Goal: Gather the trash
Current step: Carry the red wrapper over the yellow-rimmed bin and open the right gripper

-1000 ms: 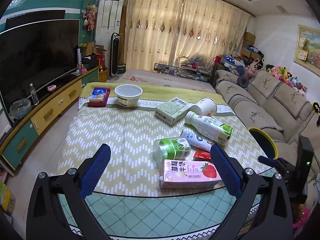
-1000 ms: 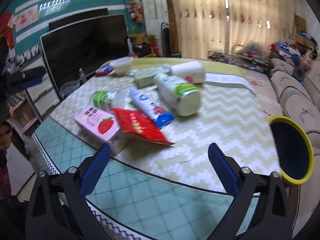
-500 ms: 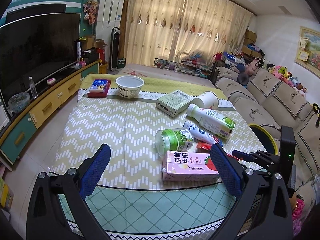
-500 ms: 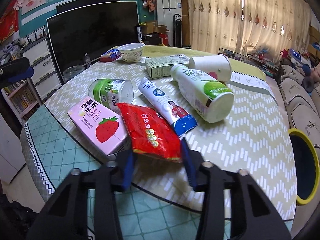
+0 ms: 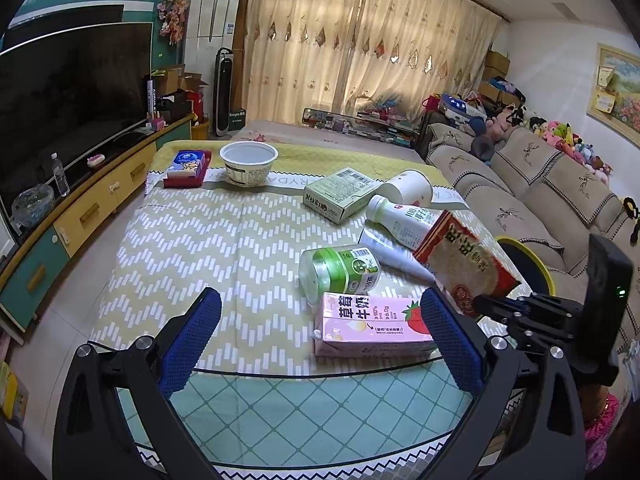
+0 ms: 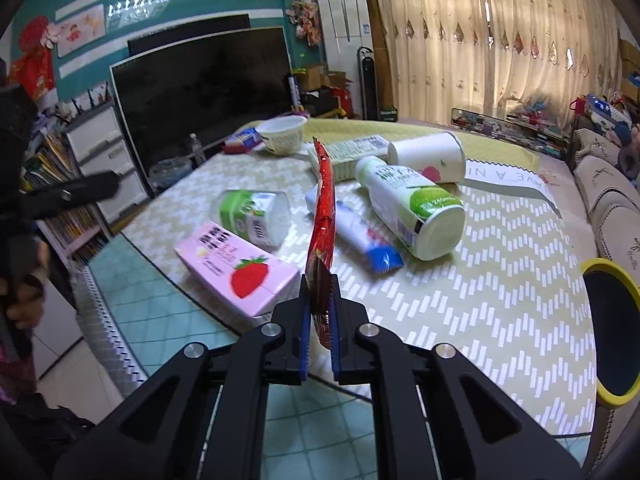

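My right gripper (image 6: 320,300) is shut on a red snack packet (image 6: 324,208) and holds it edge-on above the table's near edge; the packet also shows in the left wrist view (image 5: 464,264). My left gripper (image 5: 320,336) is open and empty, low over the near edge. On the table lie a pink strawberry milk carton (image 5: 372,324), a green-lidded jar (image 5: 340,270), a white tube (image 6: 356,232), a white bottle (image 6: 412,204), a paper cup (image 6: 428,156), a green box (image 5: 340,194) and a white bowl (image 5: 248,162).
A trash bin with a yellow rim (image 6: 612,332) stands off the table's right side, by the sofa (image 5: 540,184). A red tissue box (image 5: 186,164) sits at the table's far left. A TV and cabinet (image 5: 60,120) line the left wall.
My right gripper has shut on the red snack packet and lifted it off the table, turning it on edge. The left gripper stays open, shifted slightly.
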`<state>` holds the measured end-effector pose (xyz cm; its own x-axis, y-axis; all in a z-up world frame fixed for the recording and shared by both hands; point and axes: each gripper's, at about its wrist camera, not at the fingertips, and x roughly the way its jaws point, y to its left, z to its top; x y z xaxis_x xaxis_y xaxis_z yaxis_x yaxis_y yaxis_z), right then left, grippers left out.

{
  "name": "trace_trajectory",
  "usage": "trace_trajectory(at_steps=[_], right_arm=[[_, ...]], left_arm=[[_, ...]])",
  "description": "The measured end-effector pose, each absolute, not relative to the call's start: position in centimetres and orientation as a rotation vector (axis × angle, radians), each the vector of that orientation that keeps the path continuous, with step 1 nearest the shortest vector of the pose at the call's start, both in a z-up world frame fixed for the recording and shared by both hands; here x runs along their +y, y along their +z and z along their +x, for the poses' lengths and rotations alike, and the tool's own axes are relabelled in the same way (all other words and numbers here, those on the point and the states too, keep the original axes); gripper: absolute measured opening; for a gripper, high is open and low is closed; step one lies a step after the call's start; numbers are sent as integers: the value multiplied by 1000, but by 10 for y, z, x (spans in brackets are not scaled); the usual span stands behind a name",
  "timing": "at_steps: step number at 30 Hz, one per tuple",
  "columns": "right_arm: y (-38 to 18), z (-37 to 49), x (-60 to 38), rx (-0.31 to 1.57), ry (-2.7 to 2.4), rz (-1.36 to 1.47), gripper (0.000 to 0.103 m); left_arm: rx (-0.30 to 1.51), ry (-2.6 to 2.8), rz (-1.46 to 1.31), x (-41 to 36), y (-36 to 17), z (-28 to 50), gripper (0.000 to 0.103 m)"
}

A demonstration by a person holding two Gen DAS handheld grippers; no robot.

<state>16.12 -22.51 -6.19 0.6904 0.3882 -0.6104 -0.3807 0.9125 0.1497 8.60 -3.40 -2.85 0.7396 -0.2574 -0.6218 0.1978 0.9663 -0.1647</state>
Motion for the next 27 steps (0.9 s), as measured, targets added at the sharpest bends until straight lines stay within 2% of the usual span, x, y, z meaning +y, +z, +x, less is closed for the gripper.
trace_trajectory(at_steps=[13,20,27], right_arm=[[-51,157,-288,639,289,98,8],[-51,164,-367,622,85,167,8],[-74,178,-440,667,-103,227,8]], left_arm=[[722,-270,-66,-48,-38,87,98],[740,-281,-50,-58,-43,92,98],[760,-292,-33,-69,-48,97,98]])
